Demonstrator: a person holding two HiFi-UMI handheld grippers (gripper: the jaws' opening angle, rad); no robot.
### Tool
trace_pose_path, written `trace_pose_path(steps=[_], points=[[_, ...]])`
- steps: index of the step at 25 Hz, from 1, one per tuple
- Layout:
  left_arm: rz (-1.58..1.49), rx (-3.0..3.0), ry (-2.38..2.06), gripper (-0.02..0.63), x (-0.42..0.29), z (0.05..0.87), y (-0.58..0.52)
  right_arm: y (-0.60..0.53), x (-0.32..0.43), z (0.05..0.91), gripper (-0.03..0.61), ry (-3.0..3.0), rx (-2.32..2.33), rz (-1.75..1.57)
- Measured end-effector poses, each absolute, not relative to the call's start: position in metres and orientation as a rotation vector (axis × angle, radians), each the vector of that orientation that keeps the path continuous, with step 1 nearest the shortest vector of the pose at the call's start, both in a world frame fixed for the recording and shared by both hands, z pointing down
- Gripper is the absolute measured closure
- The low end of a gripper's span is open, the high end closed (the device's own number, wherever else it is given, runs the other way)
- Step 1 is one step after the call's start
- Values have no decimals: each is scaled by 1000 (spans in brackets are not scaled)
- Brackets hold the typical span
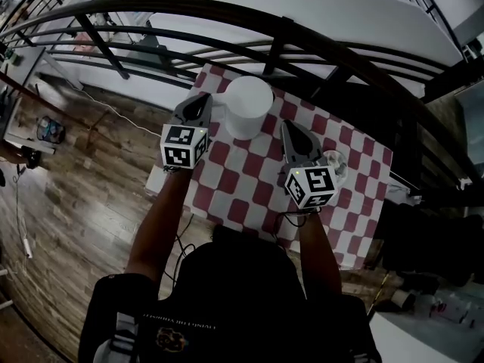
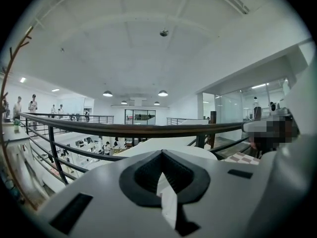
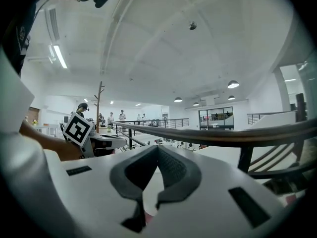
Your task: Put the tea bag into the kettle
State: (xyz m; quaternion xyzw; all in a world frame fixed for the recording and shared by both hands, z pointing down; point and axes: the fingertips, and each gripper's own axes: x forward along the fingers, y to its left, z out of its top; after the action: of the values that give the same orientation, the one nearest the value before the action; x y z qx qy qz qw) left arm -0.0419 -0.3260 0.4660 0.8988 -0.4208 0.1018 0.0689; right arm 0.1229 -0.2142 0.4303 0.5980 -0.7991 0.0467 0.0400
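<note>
On the checkered tablecloth [image 1: 253, 184], white kettle [image 1: 248, 106] stands near the far edge. Left gripper [image 1: 204, 100] just beside it, right gripper [image 1: 290, 127] near; both jaw pairs pressed together, empty. Tea bag not discernible.

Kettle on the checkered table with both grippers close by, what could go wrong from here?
The left gripper sits right beside the kettle; a sideways nudge could tip it. Both it and the right gripper are shut, with no tea bag visible in either, so they may reach the kettle empty. The table stands by a railing; anything knocked off could drop beyond it.
</note>
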Motion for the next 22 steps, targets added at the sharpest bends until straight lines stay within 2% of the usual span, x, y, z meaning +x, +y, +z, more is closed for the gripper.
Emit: trace_pose_path(steps=[22], points=[[384,2633,-1257,611,-42,501,-347,-254,126,455,568,-2422,1822,222]])
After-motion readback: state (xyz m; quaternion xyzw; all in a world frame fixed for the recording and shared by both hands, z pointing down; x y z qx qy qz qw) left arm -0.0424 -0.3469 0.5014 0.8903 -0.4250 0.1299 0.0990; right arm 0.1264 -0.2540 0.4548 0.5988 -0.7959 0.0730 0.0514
